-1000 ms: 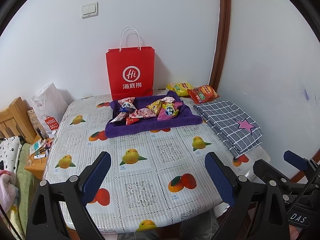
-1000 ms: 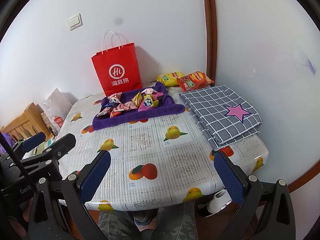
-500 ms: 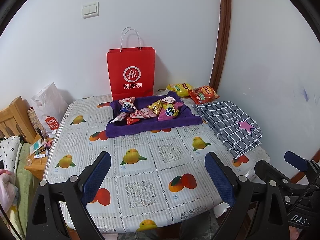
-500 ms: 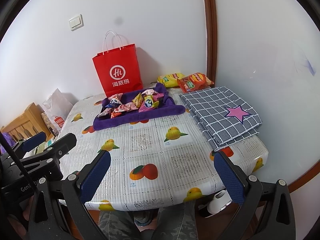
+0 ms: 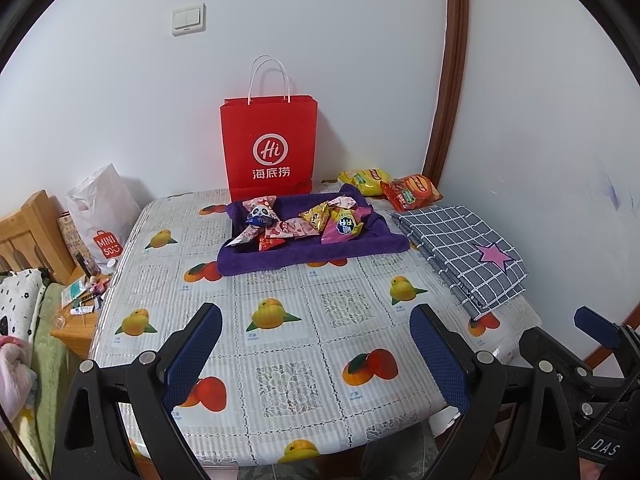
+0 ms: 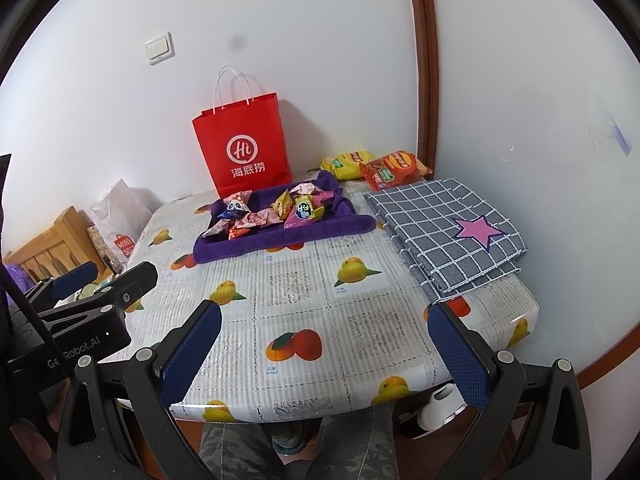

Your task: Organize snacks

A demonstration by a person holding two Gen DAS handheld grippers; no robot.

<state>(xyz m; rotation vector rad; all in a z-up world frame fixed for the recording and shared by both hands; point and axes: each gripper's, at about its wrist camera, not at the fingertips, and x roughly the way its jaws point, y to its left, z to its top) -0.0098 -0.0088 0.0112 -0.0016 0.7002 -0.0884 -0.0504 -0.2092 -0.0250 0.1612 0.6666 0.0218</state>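
Both hand-held grippers hang over the near edge of the desk [image 5: 280, 360], w/ nothing in them. The left hand-held gripper [image 5: 316, 354] has its blue pads spread wide apart, empty. The right hand-held gripper [image 6: 326, 354] is wide open too, empty.

The snacks [image 5: 304, 222] lie in a loose pile on a purple towel [image 5: 320, 254] at about 12 o'clock from the left one, far side of the desk. The towel's long side runs left-right. One pink pack [image 5: 346, 226] w/ a round blue mark sits at the right of the pile. A panda pack [image 5: 260, 214] sits at the left, and a long pale wrapper [image 5: 246, 236] points to about 8 o'clock.

Behind the towel a red paper bag [image 5: 270, 148] stands up straight by the wall. At about 1 o'clock, a yellow chip bag [image 5: 364, 180] and a red chip bag [image 5: 412, 192] lie flat, touching each other. A folded grey check cloth [image 5: 464, 256] w/ a pink star lies at 2 o'clock, just beside the towel.
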